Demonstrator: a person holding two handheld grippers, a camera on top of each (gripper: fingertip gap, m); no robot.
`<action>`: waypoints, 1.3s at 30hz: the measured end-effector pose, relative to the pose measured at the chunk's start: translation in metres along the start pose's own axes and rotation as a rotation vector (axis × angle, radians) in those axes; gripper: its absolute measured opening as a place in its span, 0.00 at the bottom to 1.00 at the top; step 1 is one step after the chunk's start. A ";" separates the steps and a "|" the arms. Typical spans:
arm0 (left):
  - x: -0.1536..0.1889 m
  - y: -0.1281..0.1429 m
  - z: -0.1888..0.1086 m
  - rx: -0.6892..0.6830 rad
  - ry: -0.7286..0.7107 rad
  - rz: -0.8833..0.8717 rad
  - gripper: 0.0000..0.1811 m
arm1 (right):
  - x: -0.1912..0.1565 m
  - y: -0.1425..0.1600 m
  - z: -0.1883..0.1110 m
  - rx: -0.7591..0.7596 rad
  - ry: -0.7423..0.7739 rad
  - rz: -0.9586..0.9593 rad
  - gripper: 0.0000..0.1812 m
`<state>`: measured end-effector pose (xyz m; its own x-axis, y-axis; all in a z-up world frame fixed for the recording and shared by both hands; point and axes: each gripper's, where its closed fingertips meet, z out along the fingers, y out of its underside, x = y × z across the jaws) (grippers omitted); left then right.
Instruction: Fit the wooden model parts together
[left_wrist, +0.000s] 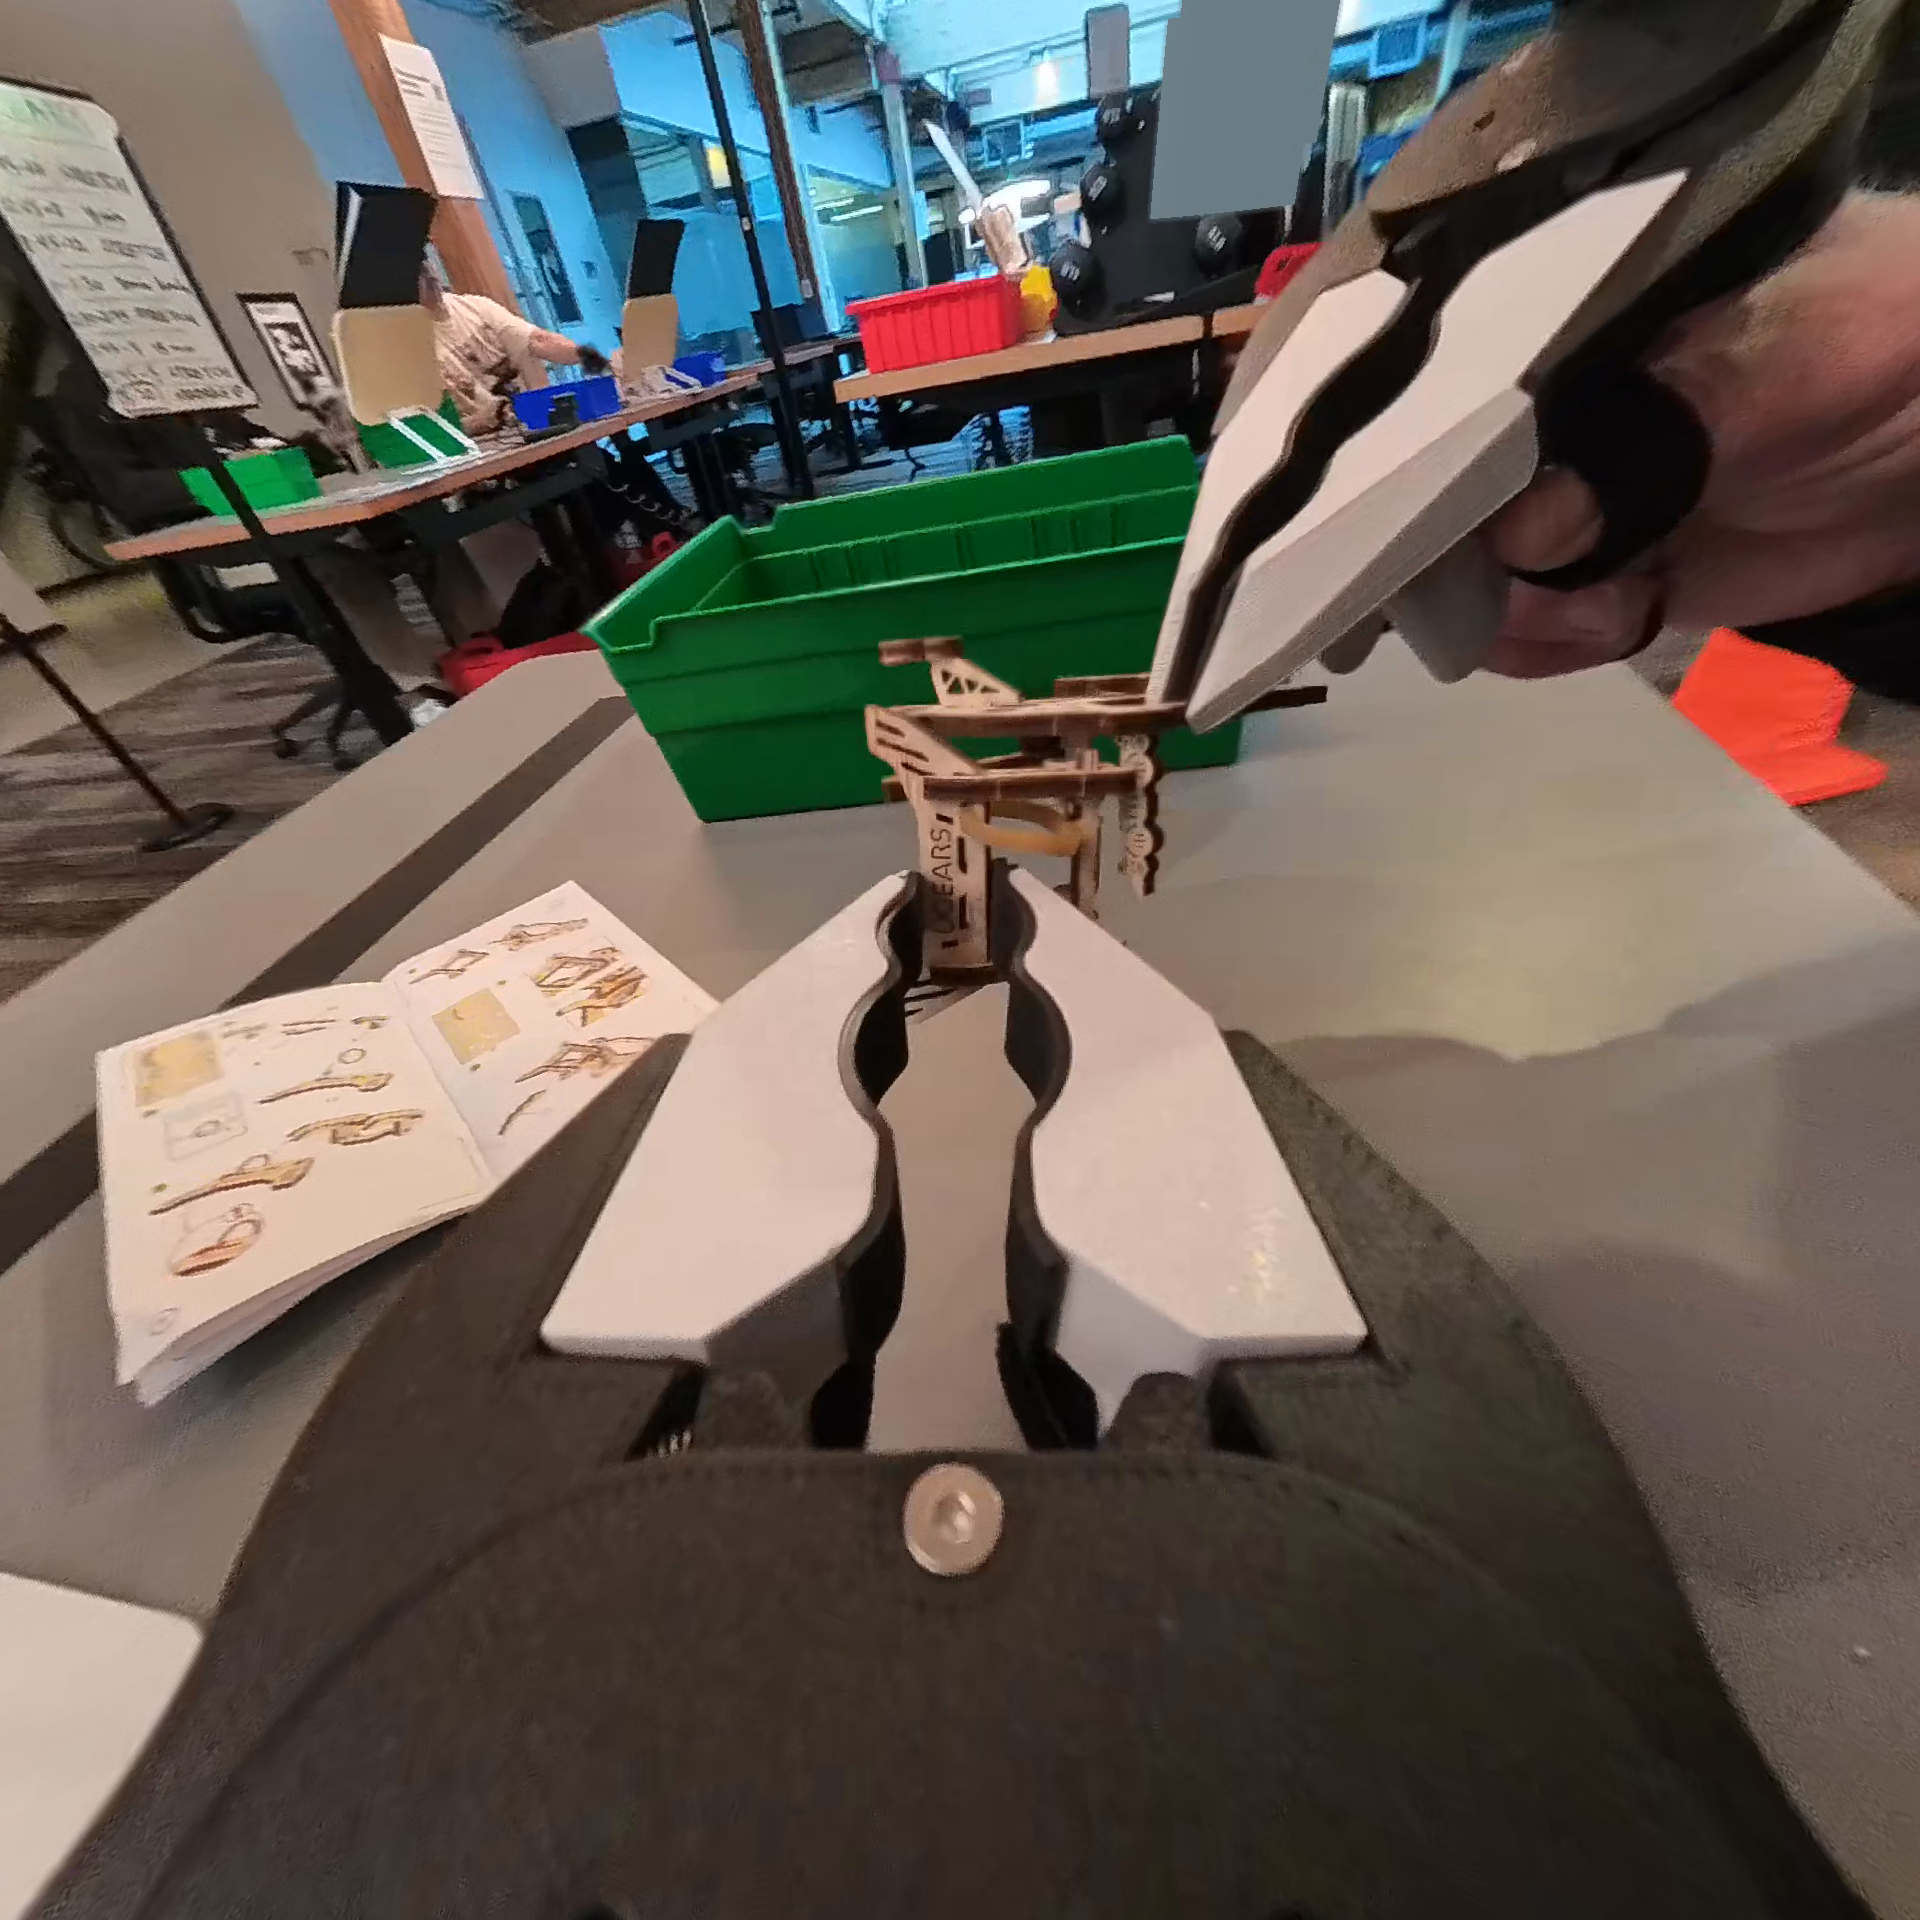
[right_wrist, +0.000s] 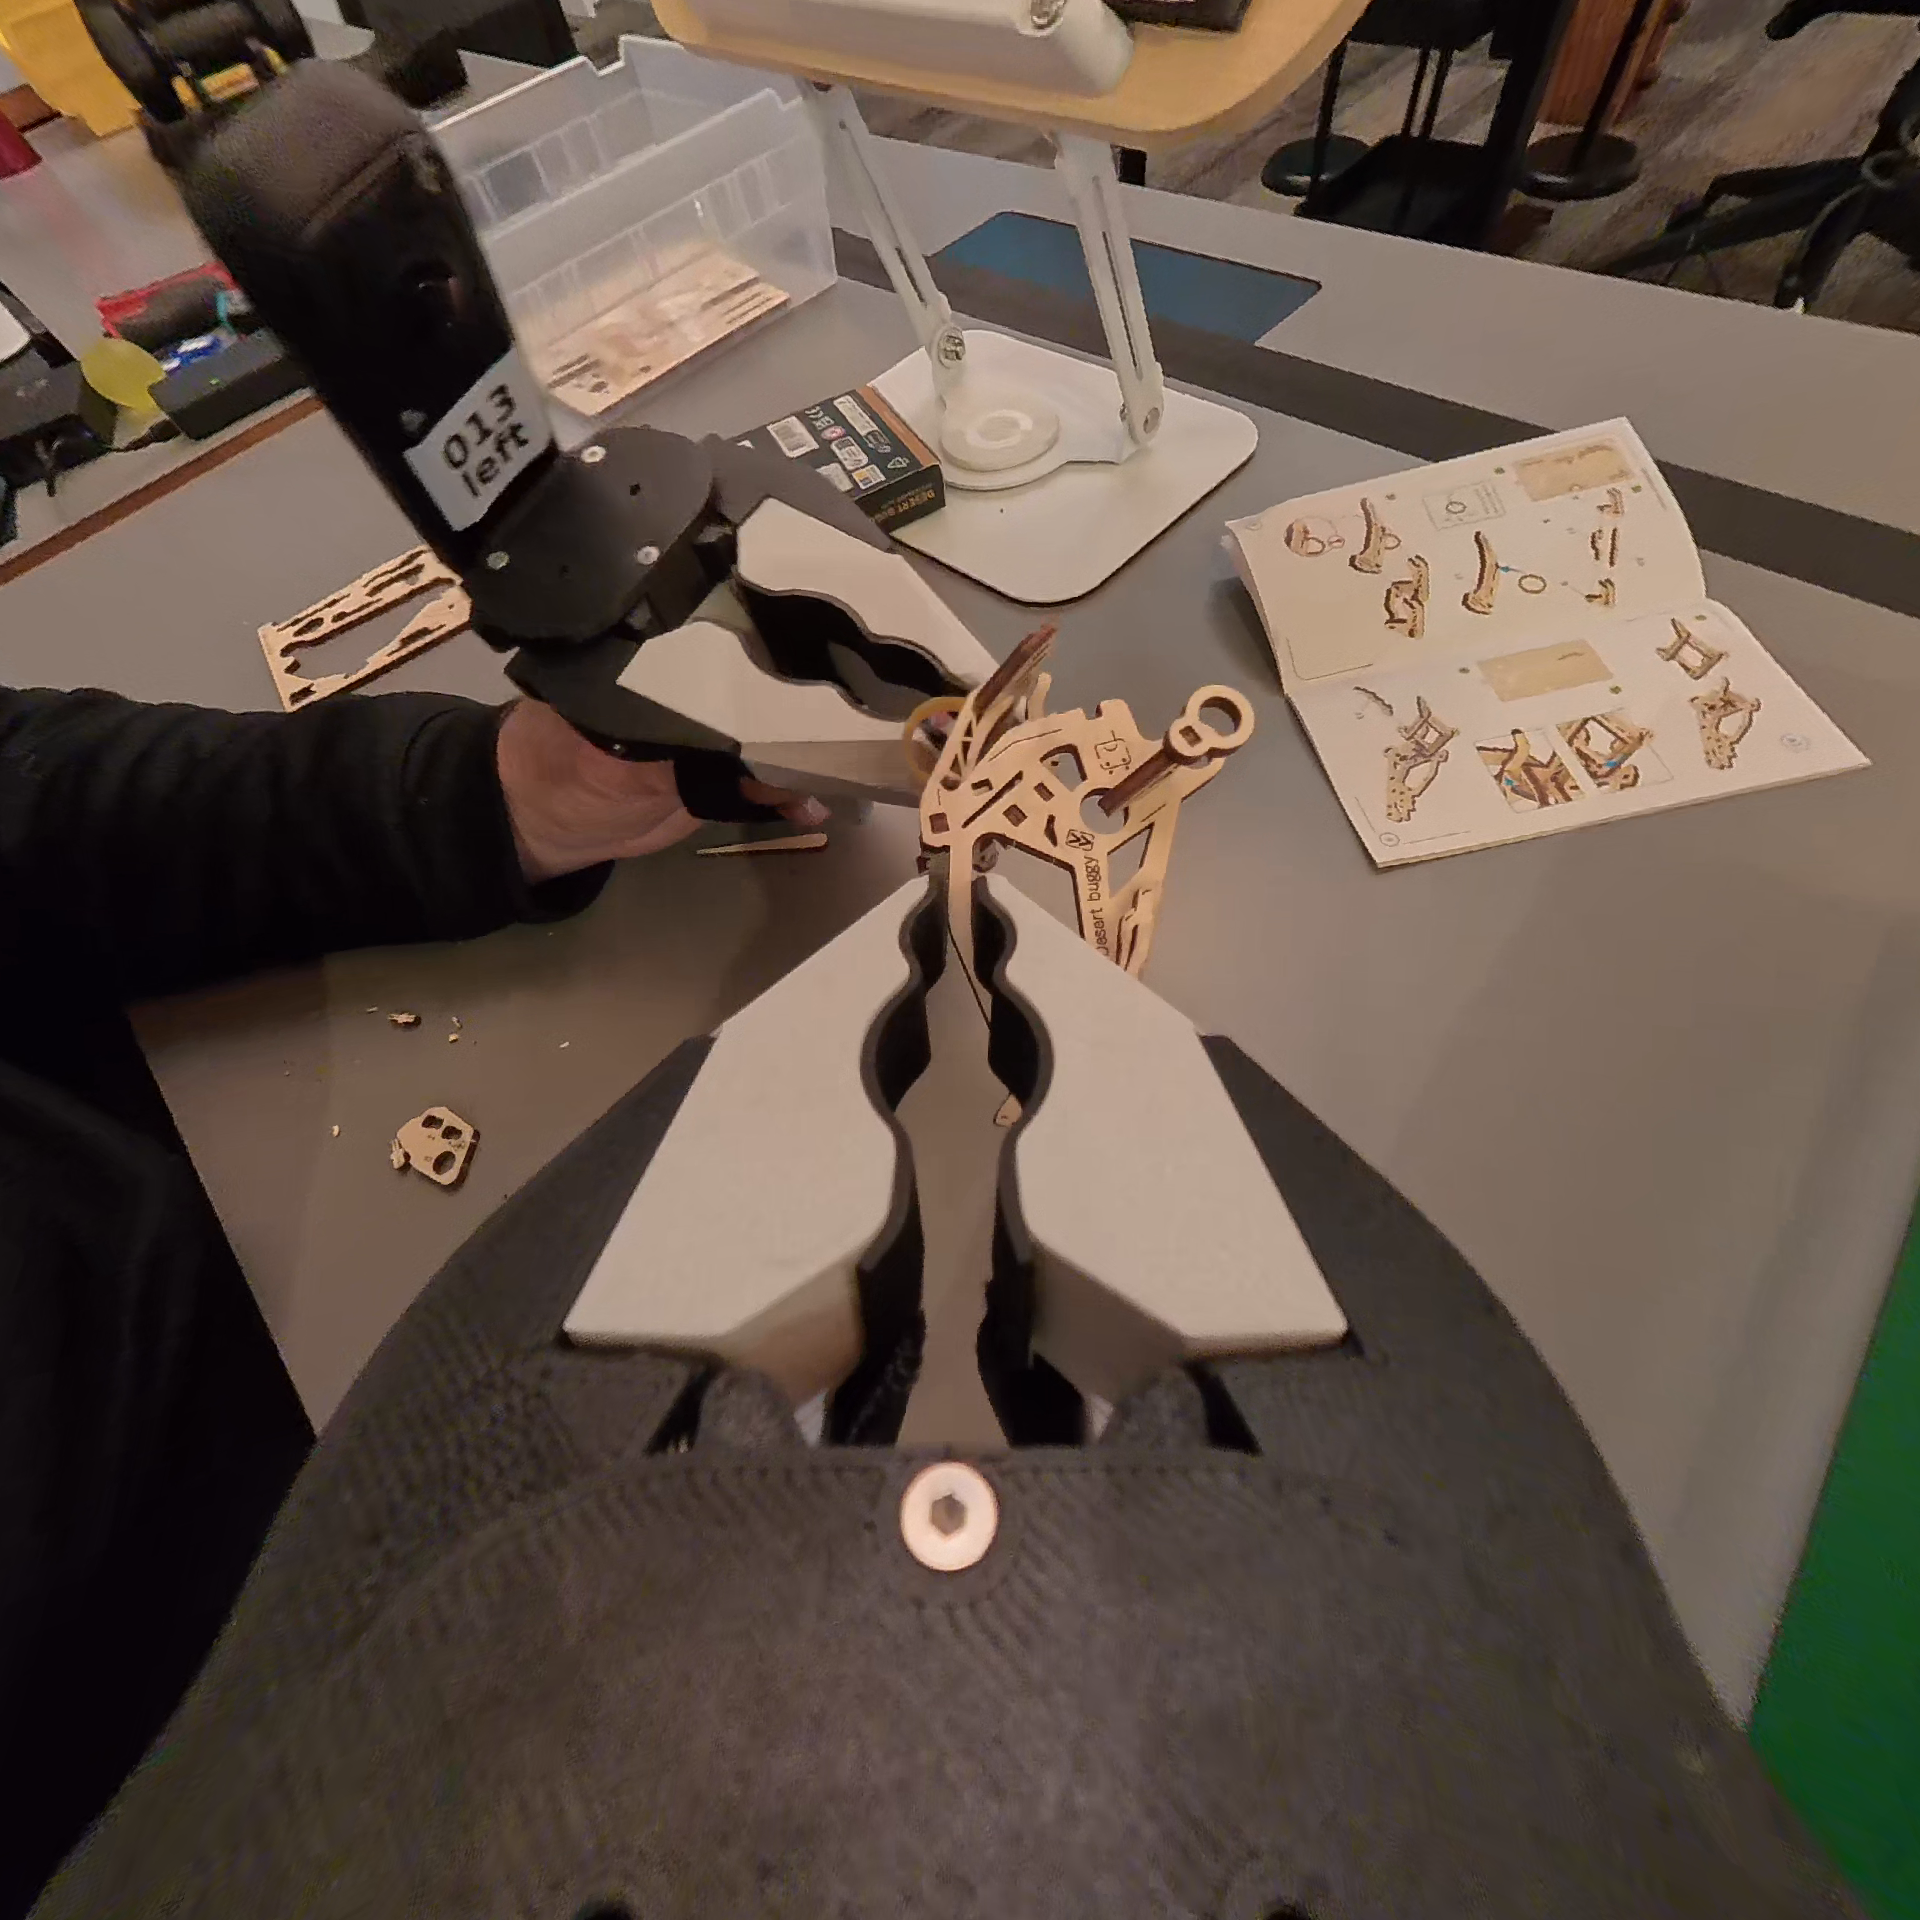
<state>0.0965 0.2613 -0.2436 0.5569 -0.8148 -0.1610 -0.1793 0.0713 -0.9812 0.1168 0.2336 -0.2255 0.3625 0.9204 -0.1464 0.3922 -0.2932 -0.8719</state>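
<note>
Now, model: the pale laser-cut plywood model frame (right_wrist: 1039, 821) is held up off the grey desk (right_wrist: 1507, 1039), caught between both claws.
Left claw (left_wrist: 961, 914): narrowed onto the upright plywood strut at the model's lower end, right at its fingertips.
Right claw (right_wrist: 961, 894): nearly closed, pinching a thin flat edge of the same frame; in the left wrist view it comes down from above and to the right (left_wrist: 1184, 696).
Key relation: the model stands straight ahead of each claw tip, its long axis rising away from the left claw, with a keyhole-shaped wooden pin (right_wrist: 1184, 748) sticking out beyond the right claw.
Nearer claw: both touch; neither is free, I judge, to fetch a part.
Loose part: a small holed plywood plate (right_wrist: 436, 1143) lies behind and left of the right claw.
Guide: an open white instruction booklet (left_wrist: 343, 1101) lies left of the left claw.
</note>
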 end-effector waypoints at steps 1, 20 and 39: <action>0.000 0.000 0.000 -0.007 -0.017 0.020 0.06 | 0.001 0.001 0.001 -0.009 0.003 0.010 0.00; -0.011 0.000 -0.002 -0.049 -0.133 0.112 0.06 | 0.000 -0.001 0.005 0.024 0.033 0.098 0.01; -0.023 0.006 -0.003 -0.205 -0.335 0.292 0.05 | 0.004 0.001 0.014 0.027 0.106 0.141 0.01</action>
<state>0.0803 0.2794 -0.2453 0.6834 -0.5456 -0.4850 -0.5043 0.1276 -0.8541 0.1066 0.2412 -0.2336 0.4999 0.8379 -0.2192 0.3089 -0.4089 -0.8587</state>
